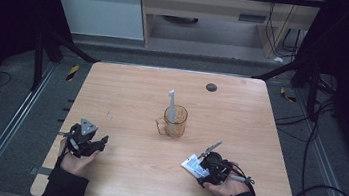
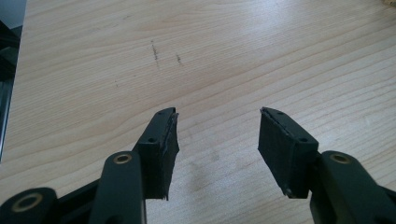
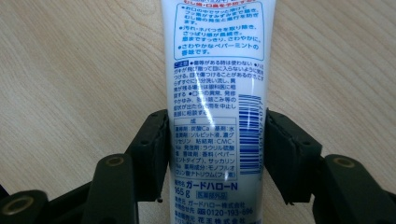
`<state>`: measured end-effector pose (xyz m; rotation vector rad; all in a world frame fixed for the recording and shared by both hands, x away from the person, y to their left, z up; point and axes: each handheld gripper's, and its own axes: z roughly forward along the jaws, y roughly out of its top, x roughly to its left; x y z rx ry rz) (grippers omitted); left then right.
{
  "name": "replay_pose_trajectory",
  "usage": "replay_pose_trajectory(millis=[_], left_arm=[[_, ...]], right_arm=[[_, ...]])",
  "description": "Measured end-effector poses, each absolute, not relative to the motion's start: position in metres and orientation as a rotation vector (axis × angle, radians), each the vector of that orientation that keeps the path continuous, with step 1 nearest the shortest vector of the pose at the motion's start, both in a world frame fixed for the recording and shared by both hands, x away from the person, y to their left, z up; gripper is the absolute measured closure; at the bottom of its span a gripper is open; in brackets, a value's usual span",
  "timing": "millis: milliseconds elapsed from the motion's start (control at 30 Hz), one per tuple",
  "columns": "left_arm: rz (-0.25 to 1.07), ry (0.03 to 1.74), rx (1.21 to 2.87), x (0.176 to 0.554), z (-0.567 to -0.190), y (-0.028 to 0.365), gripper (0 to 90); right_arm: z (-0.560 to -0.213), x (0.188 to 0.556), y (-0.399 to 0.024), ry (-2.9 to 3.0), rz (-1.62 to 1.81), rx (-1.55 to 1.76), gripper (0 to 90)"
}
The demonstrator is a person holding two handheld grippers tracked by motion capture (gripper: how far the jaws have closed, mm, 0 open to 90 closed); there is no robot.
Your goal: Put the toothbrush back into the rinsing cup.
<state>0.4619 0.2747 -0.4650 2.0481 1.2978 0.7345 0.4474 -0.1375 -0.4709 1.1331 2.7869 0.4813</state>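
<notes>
A white toothpaste tube (image 3: 215, 56) with blue print lies flat on the wooden table (image 1: 132, 98). My right gripper (image 3: 217, 114) straddles its lower part, and both pads rest against the tube's edges. From the high view the tube (image 1: 191, 163) pokes out to the left of the right gripper (image 1: 201, 169) near the front right of the table. My left gripper (image 2: 218, 112) stands open over bare wood with nothing between its jaws; it sits at the front left (image 1: 103, 141). An amber glass mug (image 1: 175, 122) holds a white toothbrush (image 1: 172, 102) upright at the table's middle.
A small black round disc (image 1: 211, 87) sits near the far edge of the table. Faint dark scuffs (image 2: 155, 50) mark the wood ahead of the left gripper. Cables (image 1: 317, 146) trail on the floor to the right of the table.
</notes>
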Motion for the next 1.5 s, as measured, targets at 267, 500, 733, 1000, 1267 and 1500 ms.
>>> replay_pose_trajectory(millis=[267, 500, 733, 1000, 1267, 1500], left_arm=[[0.736, 1.298, 2.049, 0.462, -0.465, 0.275, 46.7], [0.738, 1.299, 2.048, 0.462, -0.465, 0.275, 46.9], [0.737, 1.301, 2.045, 0.462, -0.465, 0.275, 47.0], [0.736, 1.303, 2.044, 0.462, -0.465, 0.276, 47.0], [0.735, 1.301, 2.043, 0.462, -0.464, 0.275, 46.9], [0.734, 1.293, 2.037, 0.462, -0.464, 0.276, 46.9]], right_arm=[[-0.469, 0.45, -0.136, 2.804, 0.453, 1.141, 50.2], [-0.467, 0.449, -0.139, 2.799, 0.485, 1.159, 59.2], [-0.464, 0.447, -0.143, 2.787, 0.525, 1.151, 65.7], [-0.459, 0.444, -0.15, 2.742, 0.617, 1.171, 67.8], [-0.44, 0.442, -0.157, 2.632, 0.831, 1.17, 68.0], [-0.43, 0.443, -0.158, 2.514, 0.983, 1.188, 68.2]])
